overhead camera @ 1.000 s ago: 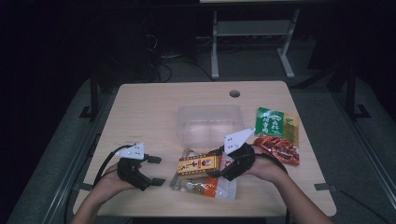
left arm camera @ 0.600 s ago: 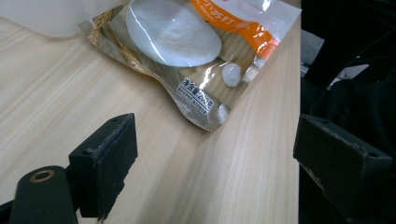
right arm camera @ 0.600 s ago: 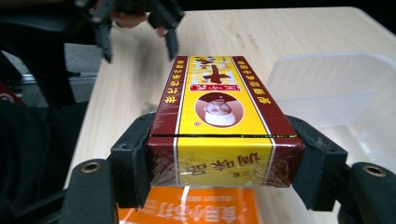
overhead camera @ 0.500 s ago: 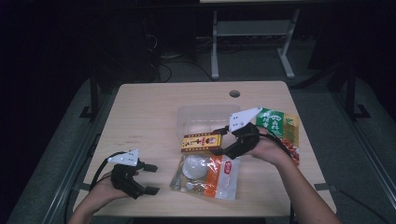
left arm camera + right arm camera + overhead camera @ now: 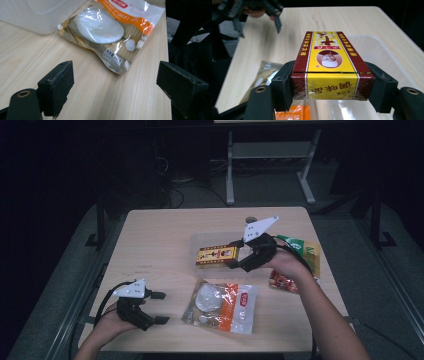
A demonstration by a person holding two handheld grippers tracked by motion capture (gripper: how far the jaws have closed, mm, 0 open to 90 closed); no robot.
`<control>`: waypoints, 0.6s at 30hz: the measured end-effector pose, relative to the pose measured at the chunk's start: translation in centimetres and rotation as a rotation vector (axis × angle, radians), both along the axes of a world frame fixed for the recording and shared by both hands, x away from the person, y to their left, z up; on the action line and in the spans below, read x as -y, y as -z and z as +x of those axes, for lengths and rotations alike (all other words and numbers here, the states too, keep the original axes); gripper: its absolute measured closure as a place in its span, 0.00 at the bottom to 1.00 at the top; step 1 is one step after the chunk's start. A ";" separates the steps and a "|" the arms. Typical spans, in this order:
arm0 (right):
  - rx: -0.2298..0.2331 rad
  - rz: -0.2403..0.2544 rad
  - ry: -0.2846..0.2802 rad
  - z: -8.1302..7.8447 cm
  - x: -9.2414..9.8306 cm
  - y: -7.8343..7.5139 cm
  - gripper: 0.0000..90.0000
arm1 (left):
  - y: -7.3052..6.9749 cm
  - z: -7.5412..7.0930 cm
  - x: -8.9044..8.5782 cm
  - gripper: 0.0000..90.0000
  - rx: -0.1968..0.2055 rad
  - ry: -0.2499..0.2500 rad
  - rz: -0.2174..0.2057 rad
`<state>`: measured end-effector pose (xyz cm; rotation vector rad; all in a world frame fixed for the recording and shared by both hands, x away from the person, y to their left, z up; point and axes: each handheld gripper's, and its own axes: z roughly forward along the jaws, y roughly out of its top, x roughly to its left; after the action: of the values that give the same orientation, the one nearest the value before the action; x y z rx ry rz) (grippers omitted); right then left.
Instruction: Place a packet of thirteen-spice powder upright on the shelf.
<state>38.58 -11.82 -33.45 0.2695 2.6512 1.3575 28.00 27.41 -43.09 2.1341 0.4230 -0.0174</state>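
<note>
Two grippers are at work and the right gripper [image 5: 235,260] has the prize: a yellow-and-maroon seasoning box [image 5: 217,255], pinched across its short end, jaws pressed on both side walls in the right gripper view. It hangs level above the clear plastic tub [image 5: 387,57] near the middle of the desk [image 5: 160,240], long side flat, so I'd say it's lined up to go down inside without tipping. Left gripper [image 5: 156,307] sits low at the near left corner, jaws spread wide with nothing between them, parked out of the way. Just ahead of it lies the orange-and-clear snack bag [image 5: 222,306], flat by the near edge, probably next. At the right edge a green packet [image 5: 302,251] and a red packet [image 5: 281,281] lie partly under the person's forearm.
</note>
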 end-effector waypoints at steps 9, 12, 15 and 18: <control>0.016 -0.041 0.032 2.6 -0.8 -0.2 0.35 | 0.4 0.1 0.3 0.15 0.006 0.016 0.040; 0.009 -0.032 0.030 3.2 -1.0 0.1 0.35 | 0.4 0.1 0.4 0.15 -0.002 0.013 0.039; 0.022 -0.068 0.015 4.4 -1.7 0.6 0.35 | 0.5 0.1 0.4 0.15 0.009 0.021 0.046; 0.016 -0.087 0.017 5.1 -2.3 0.9 0.35 | 0.4 0.1 0.4 0.15 0.001 0.024 0.052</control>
<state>43.65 -9.48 -34.34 0.2683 2.6799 1.2305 28.08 27.02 -43.52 2.1900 0.4016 -0.0190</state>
